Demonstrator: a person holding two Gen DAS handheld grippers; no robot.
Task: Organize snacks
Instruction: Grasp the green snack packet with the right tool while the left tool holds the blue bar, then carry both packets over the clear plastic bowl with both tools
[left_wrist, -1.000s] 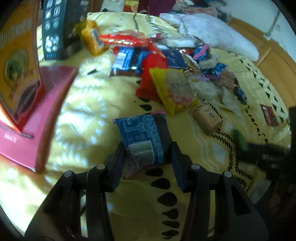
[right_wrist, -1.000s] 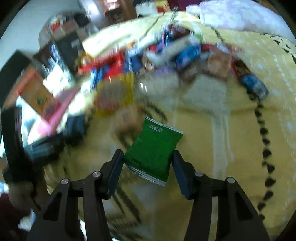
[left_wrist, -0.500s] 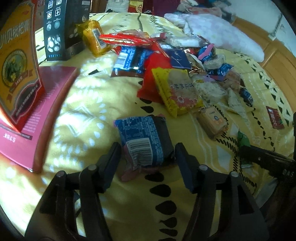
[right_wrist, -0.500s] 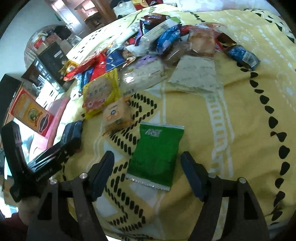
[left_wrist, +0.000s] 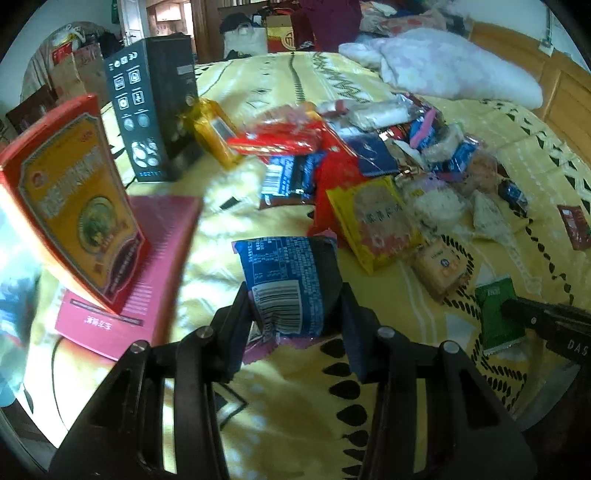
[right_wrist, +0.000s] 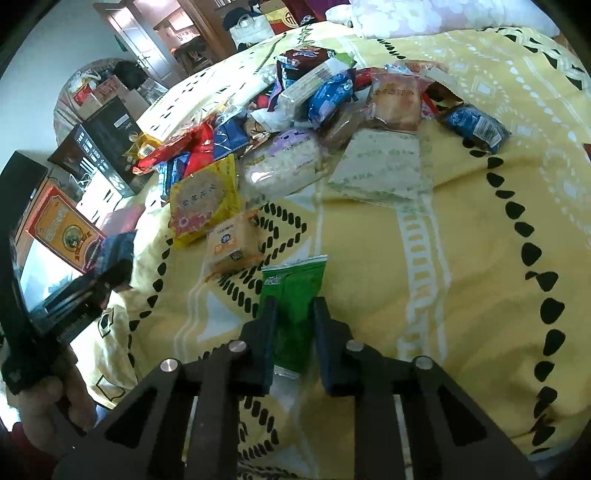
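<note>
My left gripper (left_wrist: 293, 302) is shut on a blue snack packet (left_wrist: 288, 280) with a barcode, just above the yellow bedspread (left_wrist: 295, 406). My right gripper (right_wrist: 294, 314) is shut on a green snack packet (right_wrist: 291, 291) that lies flat on the bedspread (right_wrist: 461, 258). The green packet (left_wrist: 496, 314) and the right gripper also show at the right of the left wrist view. A pile of mixed snack packets (left_wrist: 369, 166) lies beyond both grippers, with a yellow packet (right_wrist: 203, 199) and a small orange packet (right_wrist: 231, 243) nearest.
A red and yellow box (left_wrist: 70, 206) stands on a flat pink box (left_wrist: 147, 258) at the left, with a black box (left_wrist: 147, 110) behind. A white quilt (left_wrist: 443, 66) lies at the far end. The left hand (right_wrist: 48, 398) shows in the right wrist view.
Both grippers opened half a second ago and have closed again, the left on the blue packet and the right on the green packet. Both moved slightly forward.
</note>
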